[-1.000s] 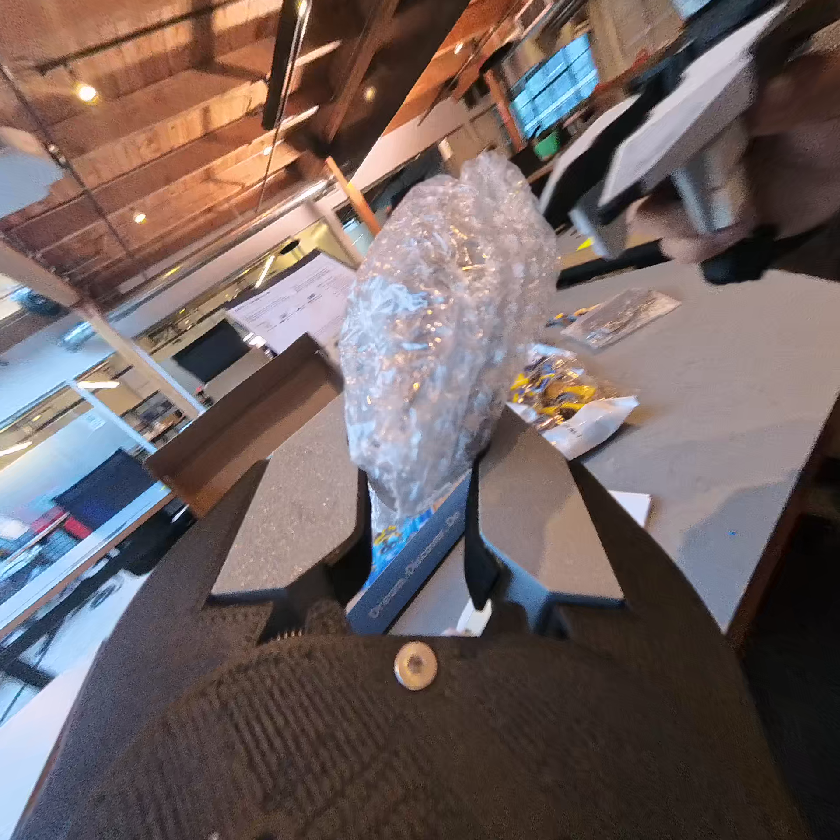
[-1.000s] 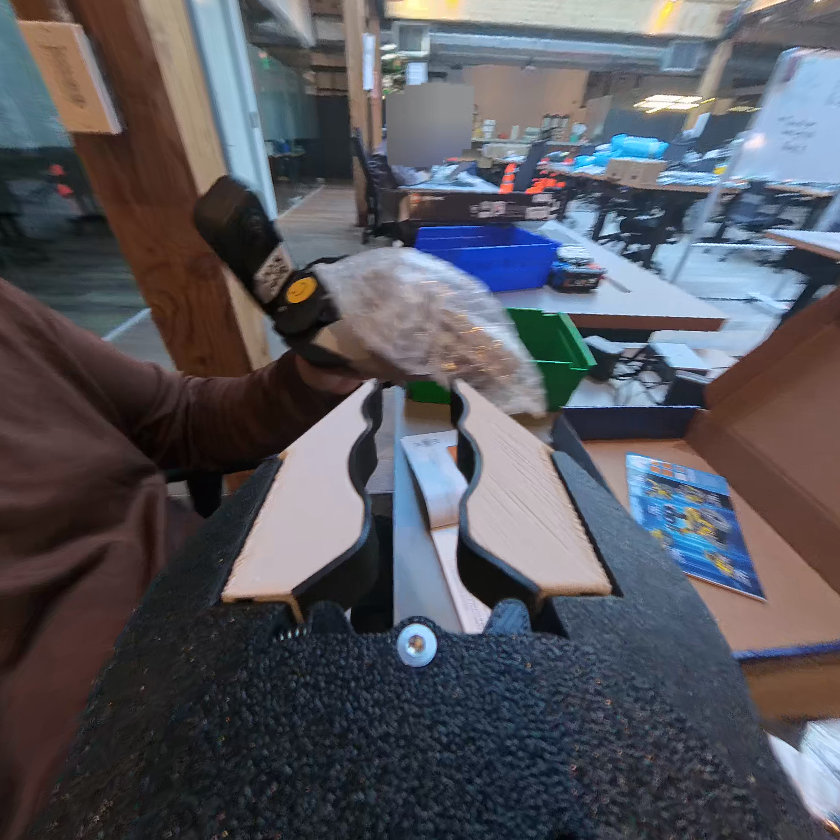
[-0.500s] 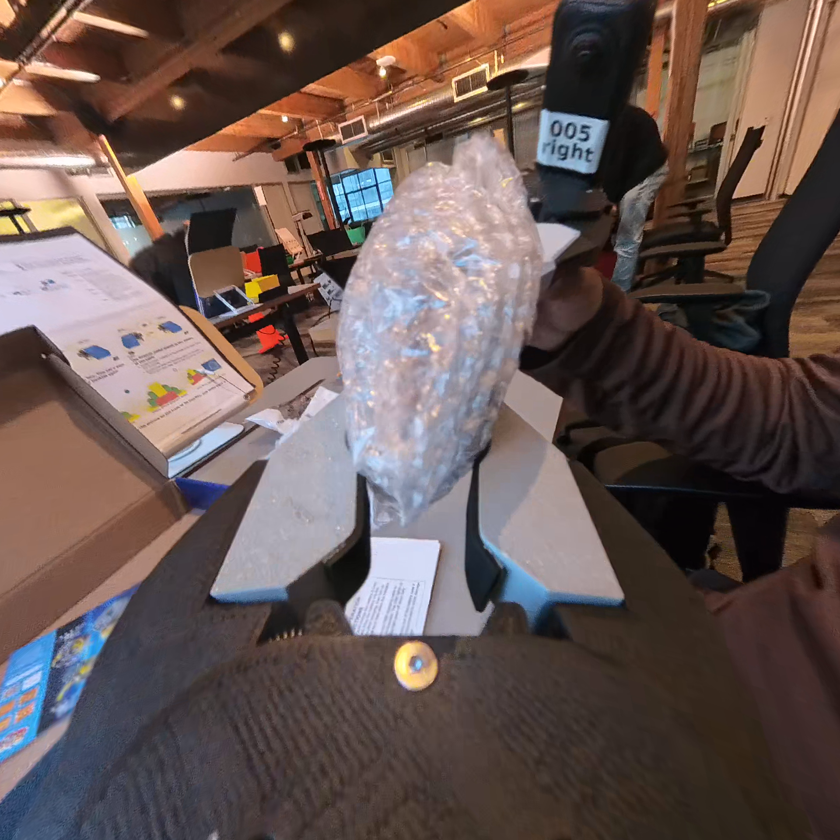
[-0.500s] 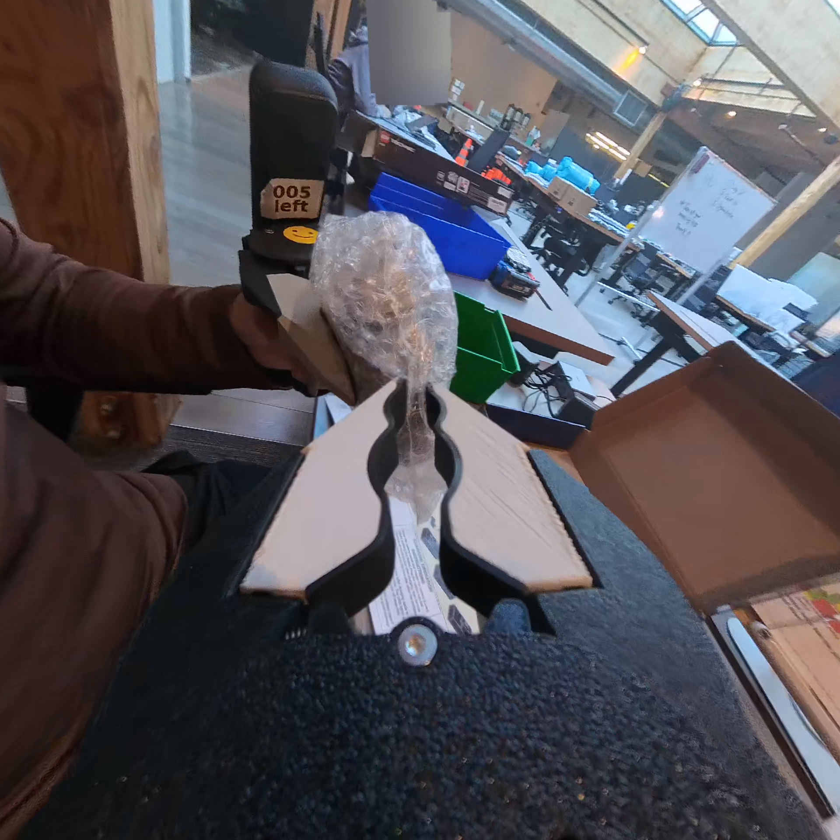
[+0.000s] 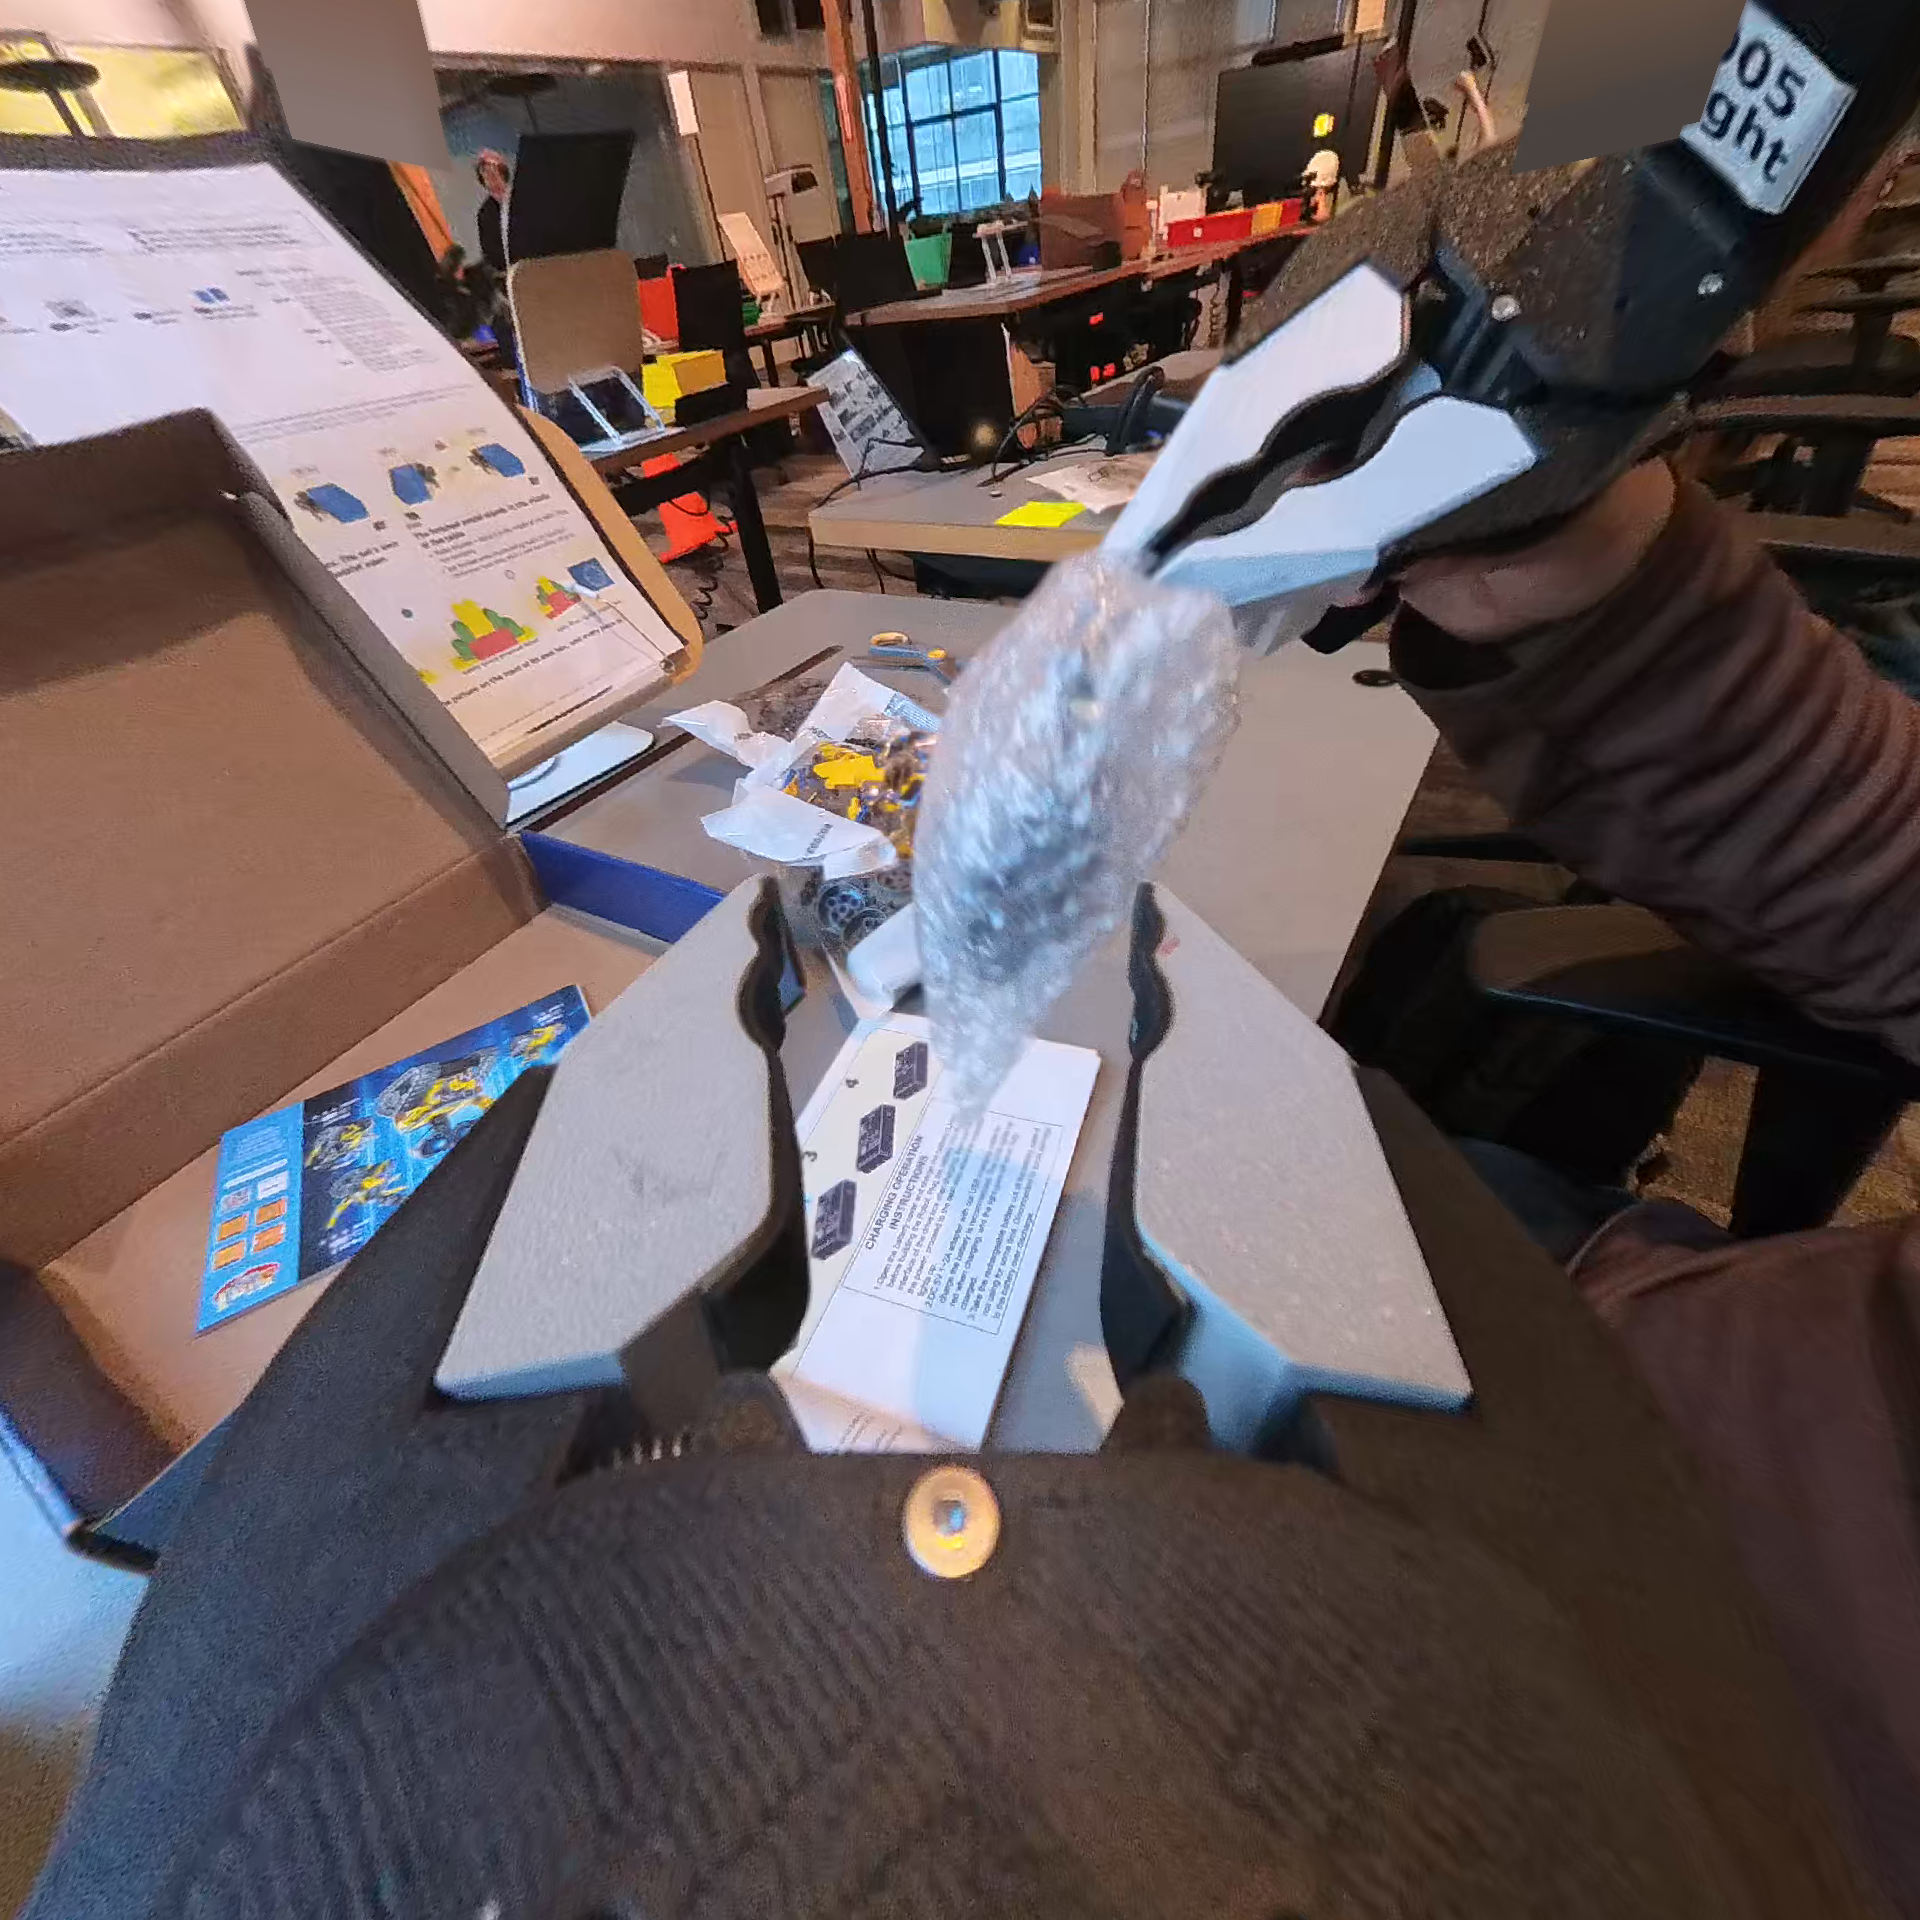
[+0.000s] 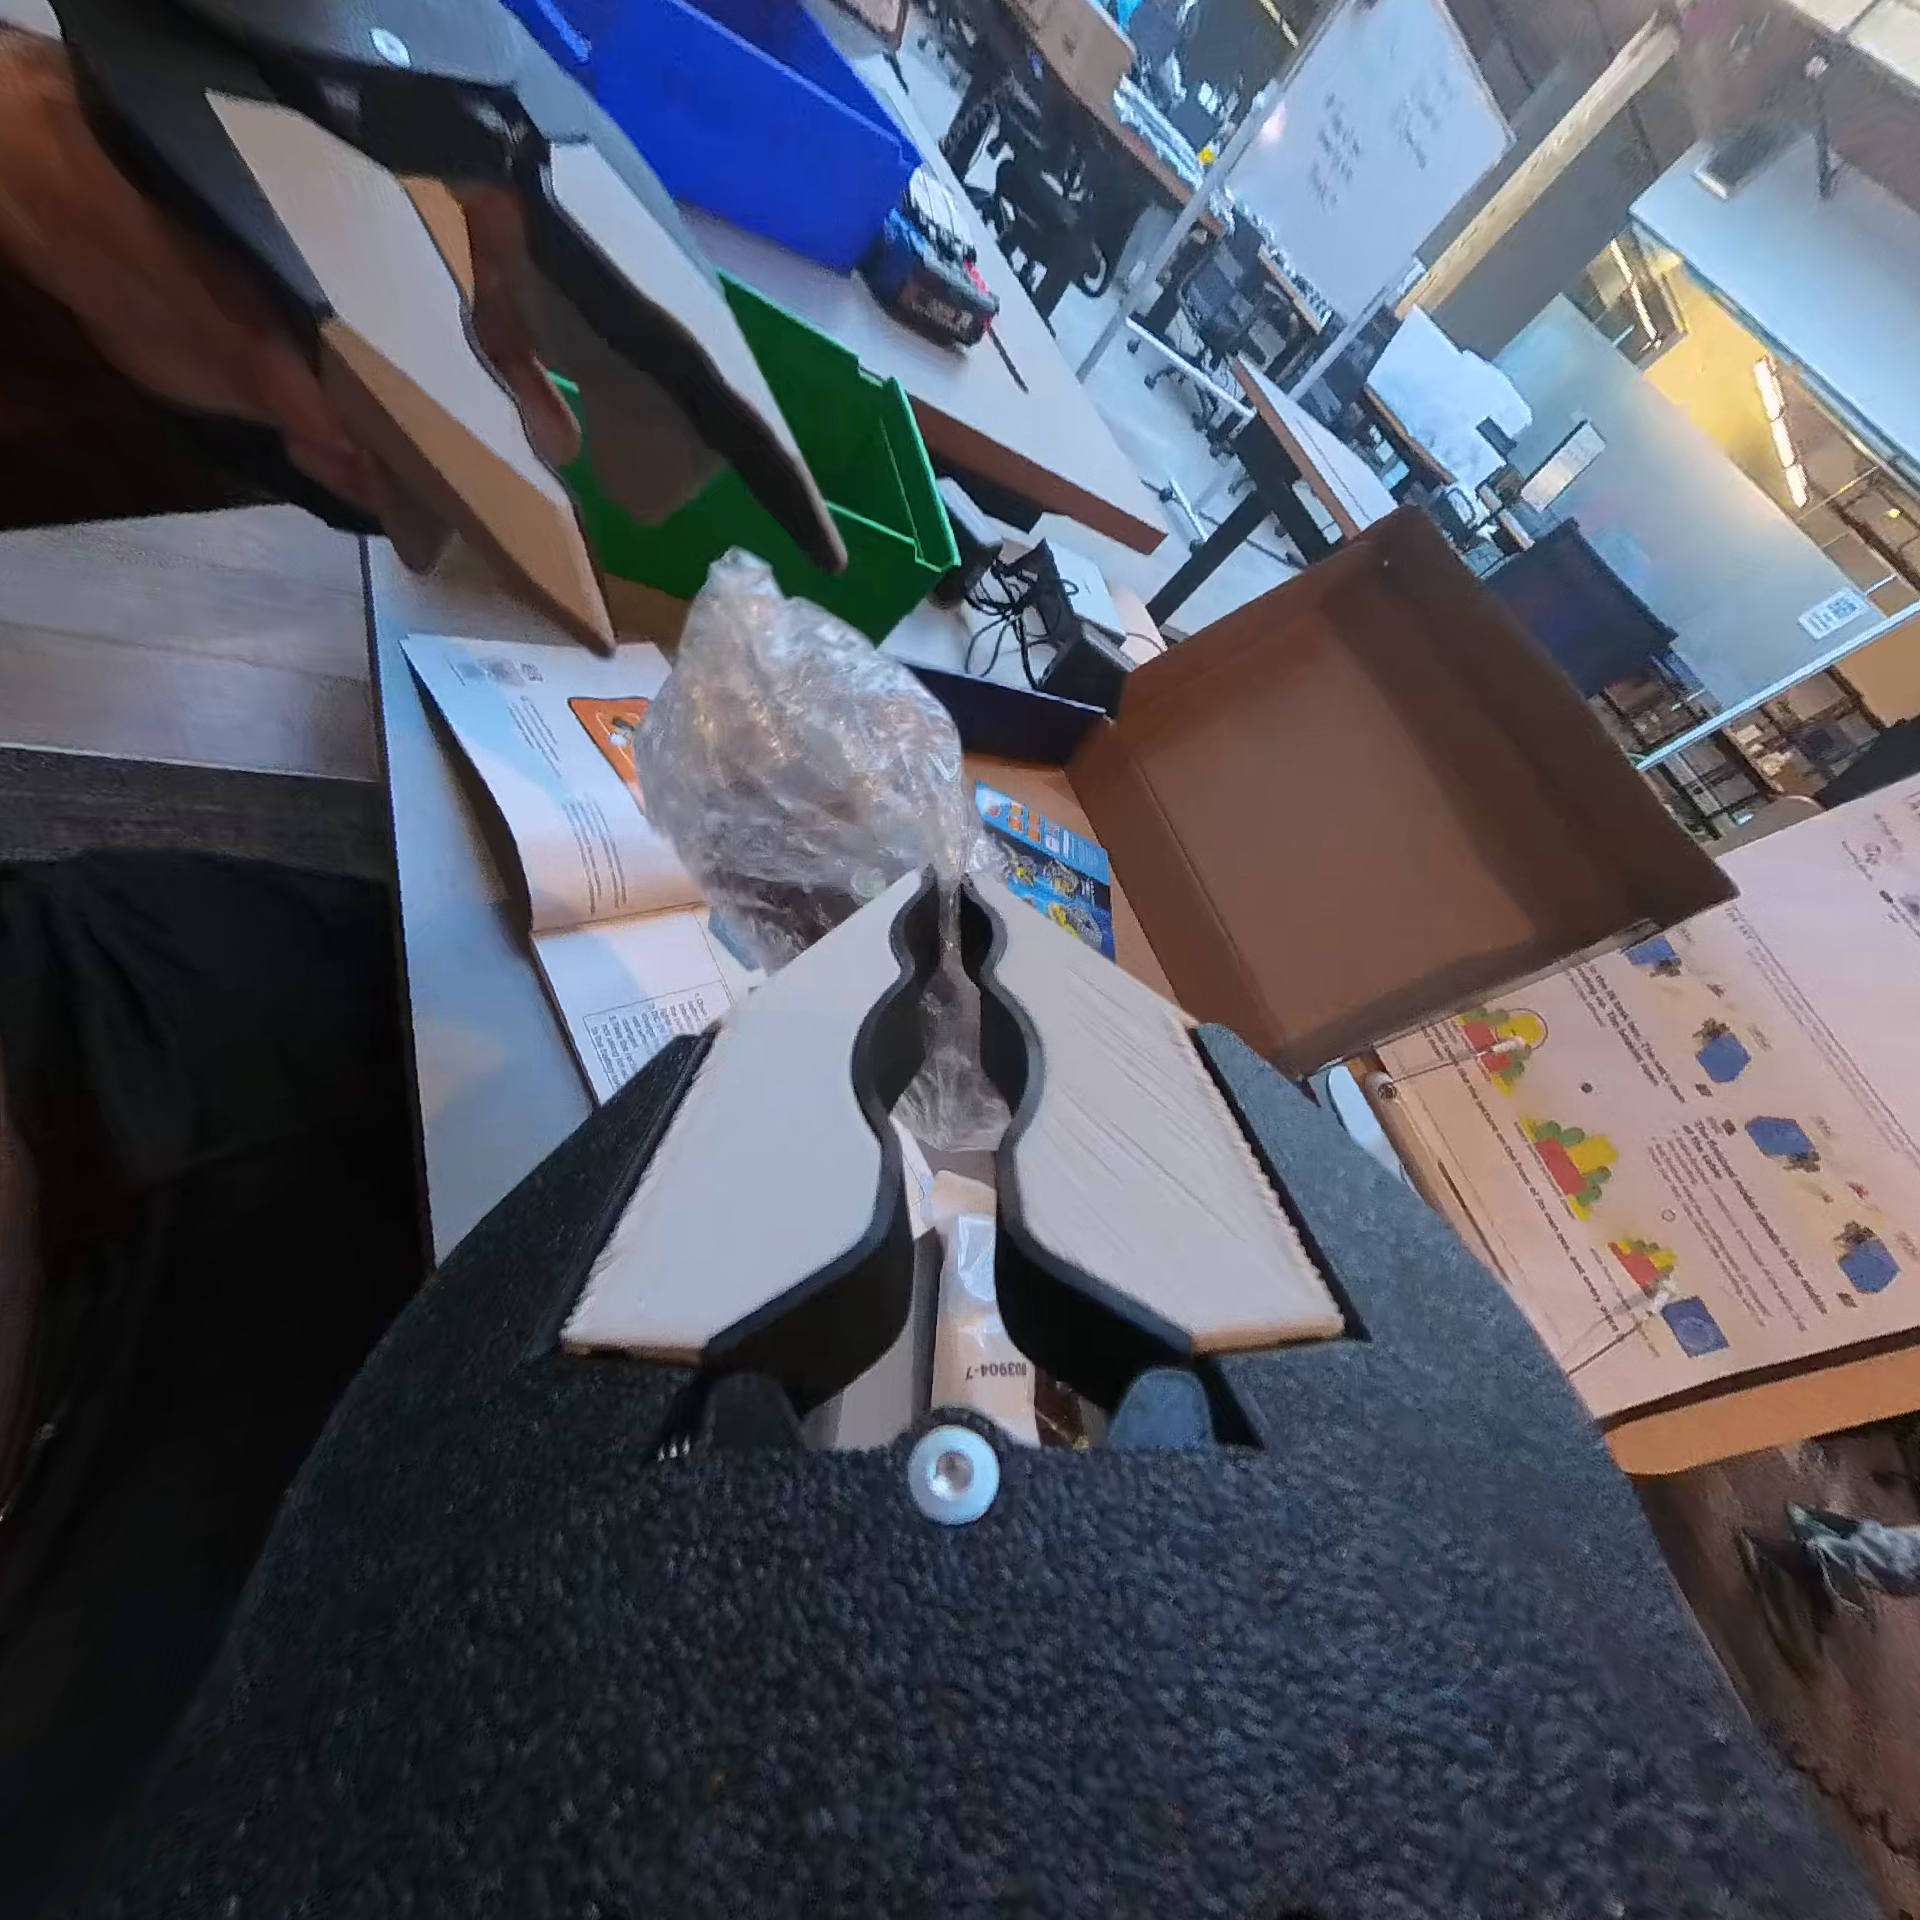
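Observation:
A clear bubble-wrap bag [image 5: 1060, 790] with dark parts inside hangs in the air over the grey table [image 5: 1299, 790]. My right gripper [image 6: 948, 894] is shut on the bag's thin end [image 6: 940, 935], and the left wrist view shows it [image 5: 1143, 551] pinching the bag's top from the upper right. My left gripper [image 5: 956, 914] is open. The bag's lower end hangs between its fingers [image 5: 644, 1143] without touching either pad. In the right wrist view the left gripper [image 6: 722, 597] stands spread, just above and beyond the bag [image 6: 790, 769].
An open cardboard box [image 5: 208, 779] with a blue leaflet [image 5: 395, 1143] lies at the left. A white instruction sheet [image 5: 935, 1195] and torn bags of yellow parts [image 5: 831, 769] lie on the table. An instruction board [image 5: 312, 395] stands behind. Green [image 6: 831, 447] and blue [image 6: 748, 135] bins stand beyond. The gap from one gripper's tips to the other's is roughly 9 cm.
My right gripper closed on the bag's end while the left still held it. The left then opened and let go, and the bag now hangs from the right gripper.

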Available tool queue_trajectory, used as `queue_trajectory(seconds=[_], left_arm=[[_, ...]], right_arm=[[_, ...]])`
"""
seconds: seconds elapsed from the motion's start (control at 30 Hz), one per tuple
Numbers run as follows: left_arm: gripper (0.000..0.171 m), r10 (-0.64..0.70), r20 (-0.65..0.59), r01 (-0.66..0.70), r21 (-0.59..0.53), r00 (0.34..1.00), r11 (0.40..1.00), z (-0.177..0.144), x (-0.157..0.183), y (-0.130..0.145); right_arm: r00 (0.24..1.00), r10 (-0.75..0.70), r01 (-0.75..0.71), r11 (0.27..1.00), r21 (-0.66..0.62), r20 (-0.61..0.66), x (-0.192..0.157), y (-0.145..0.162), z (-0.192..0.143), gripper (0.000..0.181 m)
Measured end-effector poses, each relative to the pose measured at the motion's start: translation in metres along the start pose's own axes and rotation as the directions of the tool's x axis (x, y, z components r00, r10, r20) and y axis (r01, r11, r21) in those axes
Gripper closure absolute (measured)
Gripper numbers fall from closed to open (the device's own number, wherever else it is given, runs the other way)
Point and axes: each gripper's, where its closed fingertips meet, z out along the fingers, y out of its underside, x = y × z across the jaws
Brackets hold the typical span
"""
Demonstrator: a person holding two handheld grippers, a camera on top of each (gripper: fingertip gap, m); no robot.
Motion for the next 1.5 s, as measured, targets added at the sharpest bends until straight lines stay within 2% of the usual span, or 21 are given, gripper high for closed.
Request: queue_trajectory(seconds=[0.13, 0.23, 0.3, 0.33, 0.37, 0.47, 0.53, 0.57, 0.63, 0.67, 0.73, 0.77, 0.8, 0.83, 0.93, 1.03, 1.17, 1.27, 1.3, 1.47, 1.5], left_arm=[[0.103, 0.010, -0.004, -0.010, 0.008, 1.000, 1.000, 0.006, 0.002, 0.007], [0.099, 0.041, -0.028, -0.042, -0.044, 0.999, 0.998, 0.020, 0.015, 0.018], [0.110, 0.103, 0.008, -0.102, -0.081, 0.995, 0.992, 0.027, 0.014, 0.027], [0.126, 0.141, 0.025, -0.138, -0.092, 0.990, 0.986, 0.029, 0.013, 0.030], [0.133, 0.177, 0.049, -0.172, -0.095, 0.983, 0.981, 0.030, 0.010, 0.031], [0.135, 0.282, 0.077, -0.273, -0.109, 0.956, 0.956, 0.029, 0.006, 0.031], [0.136, 0.397, 0.122, -0.386, -0.103, 0.910, 0.917, 0.026, 0.005, 0.026], [0.136, 0.477, 0.162, -0.466, -0.104, 0.864, 0.879, 0.024, 0.004, 0.022], [0.136, 0.646, 0.251, -0.637, -0.128, 0.721, 0.760, 0.020, 0.003, 0.013], [0.136, 0.729, 0.296, -0.723, -0.152, 0.617, 0.674, 0.017, 0.005, 0.008], [0.136, 0.868, 0.374, -0.861, -0.260, 0.327, 0.437, 0.011, 0.005, 0.001], [0.136, 0.899, 0.394, -0.890, -0.318, 0.189, 0.327, 0.009, 0.005, -0.003], [0.136, 0.909, 0.406, -0.901, -0.355, 0.092, 0.250, 0.007, 0.006, -0.005], [0.136, 0.908, 0.417, -0.907, -0.366, 0.040, 0.208, 0.007, 0.008, -0.007], [0.136, 0.893, 0.449, -0.923, -0.355, -0.030, 0.148, 0.005, 0.018, -0.013], [0.136, 0.865, 0.483, -0.928, -0.368, -0.135, 0.060, 0.004, 0.031, -0.021], [0.137, 0.828, 0.524, -0.938, -0.347, -0.200, -0.008, 0.005, 0.053, -0.031], [0.137, 0.828, 0.528, -0.948, -0.317, -0.191, -0.016, 0.008, 0.065, -0.030], [0.137, 0.826, 0.529, -0.947, -0.321, -0.197, -0.020, 0.008, 0.066, -0.030], [0.135, 0.827, 0.528, -0.948, -0.318, -0.193, -0.018, 0.013, 0.061, -0.026], [0.134, 0.828, 0.535, -0.952, -0.306, -0.167, 0.006, 0.014, 0.059, -0.025]], right_arm=[[1.000, 0.008, -0.007, 1.000, -0.025, 0.030, -0.009, 0.007, 0.013, 0.180], [0.999, 0.018, -0.017, 0.999, -0.033, 0.046, -0.015, 0.008, 0.020, 0.180], [0.998, 0.025, -0.024, 0.999, -0.021, 0.060, -0.020, 0.005, 0.022, 0.180], [0.997, 0.030, -0.029, 0.999, -0.018, 0.064, -0.021, 0.004, 0.022, 0.180], [0.997, 0.032, -0.031, 0.999, -0.019, 0.064, -0.021, 0.004, 0.023, 0.180], [0.997, 0.027, -0.026, 1.000, -0.017, 0.075, -0.023, 0.005, 0.022, 0.179], [0.995, 0.043, -0.042, 0.999, -0.008, 0.095, -0.023, 0.004, 0.019, 0.176], [0.992, 0.061, -0.061, 0.998, 0.000, 0.109, -0.023, 0.003, 0.017, 0.174], [0.984, 0.104, -0.108, 0.994, 0.016, 0.145, -0.021, 0.001, 0.010, 0.167], [0.979, 0.127, -0.132, 0.991, 0.023, 0.161, -0.020, 0.000, 0.006, 0.161], [0.970, 0.171, -0.178, 0.984, 0.026, 0.172, -0.014, 0.002, -0.001, 0.146], [0.966, 0.190, -0.197, 0.980, 0.023, 0.176, -0.011, 0.003, -0.005, 0.142], [0.962, 0.208, -0.216, 0.976, 0.026, 0.178, -0.008, 0.004, -0.008, 0.141], [0.958, 0.223, -0.234, 0.971, 0.041, 0.180, -0.004, 0.003, -0.013, 0.139], [0.937, 0.278, -0.305, 0.947, 0.103, 0.212, 0.004, -0.004, -0.026, 0.135], [0.893, 0.360, -0.407, 0.903, 0.139, 0.270, 0.009, -0.008, -0.035, 0.128], [0.788, 0.439, -0.523, 0.847, 0.095, 0.432, -0.008, -0.012, -0.034, 0.109], [0.691, 0.481, -0.596, 0.801, 0.049, 0.540, -0.023, -0.018, -0.032, 0.111], [0.678, 0.497, -0.614, 0.788, 0.045, 0.542, -0.021, -0.018, -0.030, 0.123], [0.757, 0.423, -0.537, 0.837, 0.104, 0.498, -0.016, -0.014, -0.030, 0.130], [0.777, 0.407, -0.518, 0.847, 0.120, 0.481, -0.014, -0.015, -0.030, 0.131]])
